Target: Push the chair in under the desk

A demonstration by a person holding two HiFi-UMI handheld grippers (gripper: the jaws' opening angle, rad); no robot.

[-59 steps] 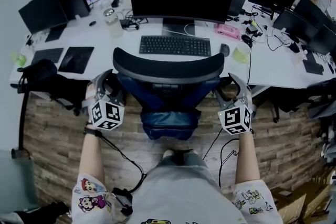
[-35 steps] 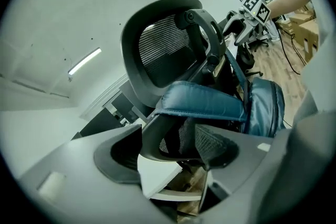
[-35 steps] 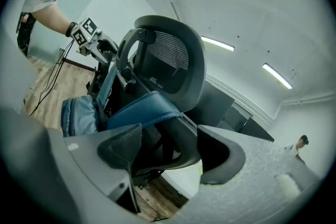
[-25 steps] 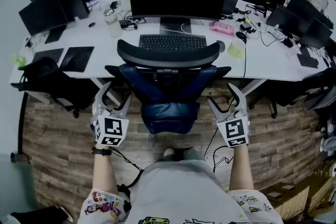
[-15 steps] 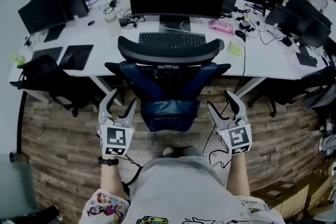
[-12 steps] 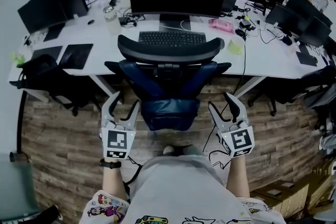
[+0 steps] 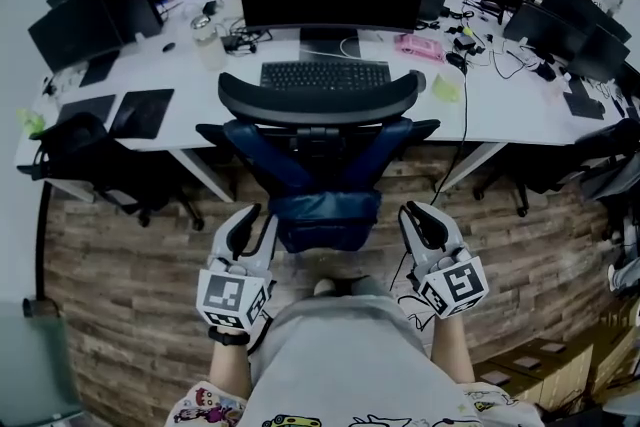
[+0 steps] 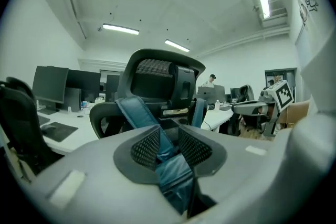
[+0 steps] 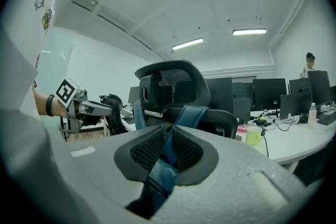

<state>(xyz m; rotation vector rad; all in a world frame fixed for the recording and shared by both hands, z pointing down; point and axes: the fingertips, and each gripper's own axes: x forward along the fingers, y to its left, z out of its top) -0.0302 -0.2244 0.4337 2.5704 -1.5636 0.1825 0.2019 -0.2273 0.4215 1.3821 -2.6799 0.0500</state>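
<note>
The left gripper (image 7: pixel 255 218) and right gripper (image 7: pixel 415 213) had just been closing their jaws on nothing, down to narrow slits, the right narrower. The chair (image 7: pixel 318 100) stood clear beyond them, its back at the tabletop's (image 7: pixel 500 115) near edge. A second earlier, both grippers were farther forward with their jaws wide.

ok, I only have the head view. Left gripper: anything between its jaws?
Observer: No. The left gripper has just been closing. Its pads stand a narrow gap apart, and only the chair, farther off, shows through.
Operator: Right one?
Observer: The right gripper has just been closing too. The slit is slimmer and nothing is in it.
Operator: Is the headrest solid?
Observer: No, the headrest has a mesh panel, seen from behind.
</note>
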